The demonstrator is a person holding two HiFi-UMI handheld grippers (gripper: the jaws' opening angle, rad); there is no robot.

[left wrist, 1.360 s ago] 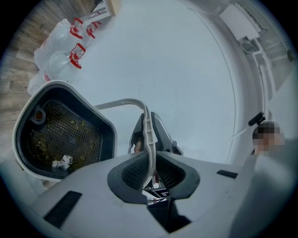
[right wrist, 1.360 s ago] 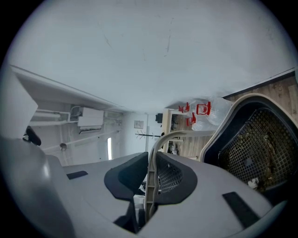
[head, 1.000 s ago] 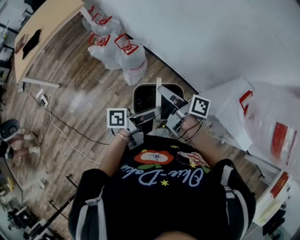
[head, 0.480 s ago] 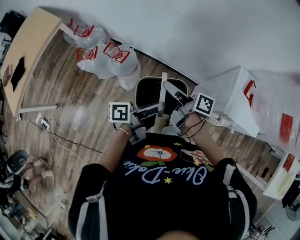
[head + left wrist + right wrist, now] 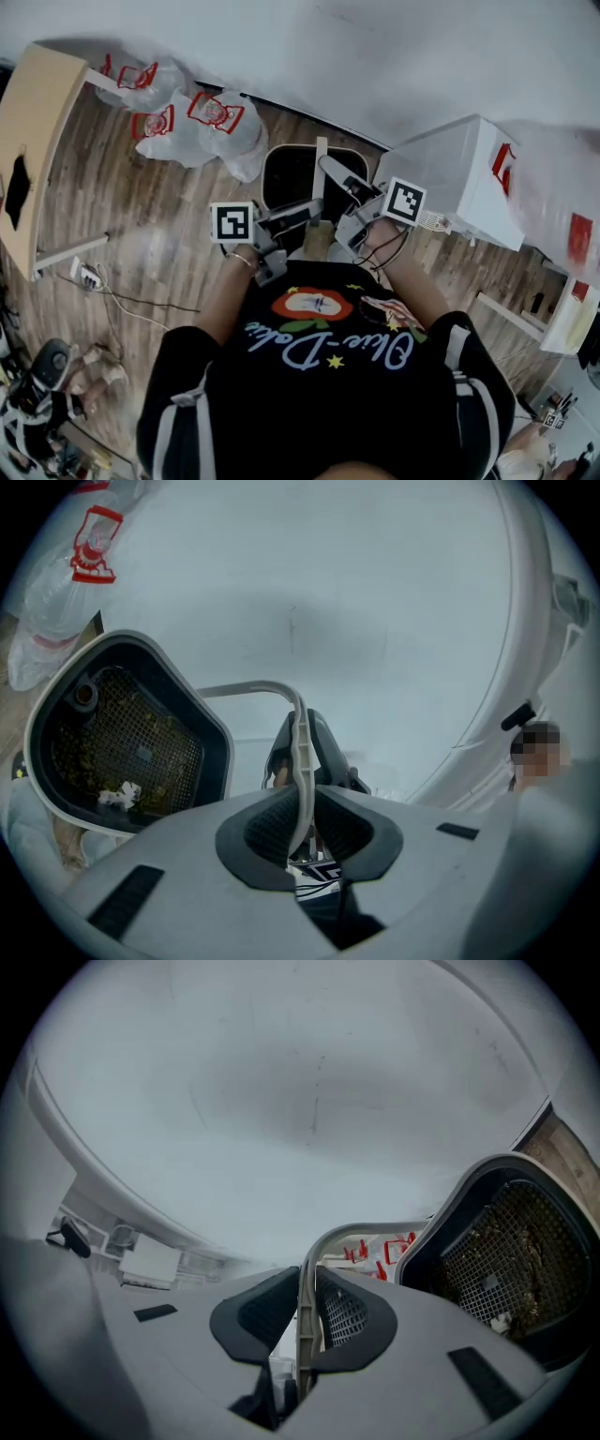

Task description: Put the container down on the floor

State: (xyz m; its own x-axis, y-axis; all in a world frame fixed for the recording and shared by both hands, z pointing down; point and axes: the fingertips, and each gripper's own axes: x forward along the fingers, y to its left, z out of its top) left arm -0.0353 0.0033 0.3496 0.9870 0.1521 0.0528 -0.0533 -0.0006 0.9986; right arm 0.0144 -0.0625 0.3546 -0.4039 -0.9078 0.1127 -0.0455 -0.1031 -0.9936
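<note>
**Both grippers hold the container by its handle, close to the wall**

The left gripper and the right gripper meet in front of the person's chest, each on the same thin pale handle. In the left gripper view the fingers are narrow and pinch the handle between their ribbed pads. From there the strip rises and bends off to the left, toward the container. In the right gripper view the right gripper grips in the same way, its pads pressed on the handle, which arches over to the right towards the container.

The container is a dark bin with a rounded rim. It hangs under the handle, just ahead of the person and just short of the white wall. It appears to be held up off the wooden floor rather than resting on it. Inside is a mesh liner flecked with small bits, and a crumpled white scrap lies near its lower edge.

To the left of the container, clear plastic bottles with red labels lie against the wall. Further left stands a wooden surface with a dark thing on it. A cable trails across the floor from a power strip. To the right of the container, near the right gripper, stands a white box.
</note>
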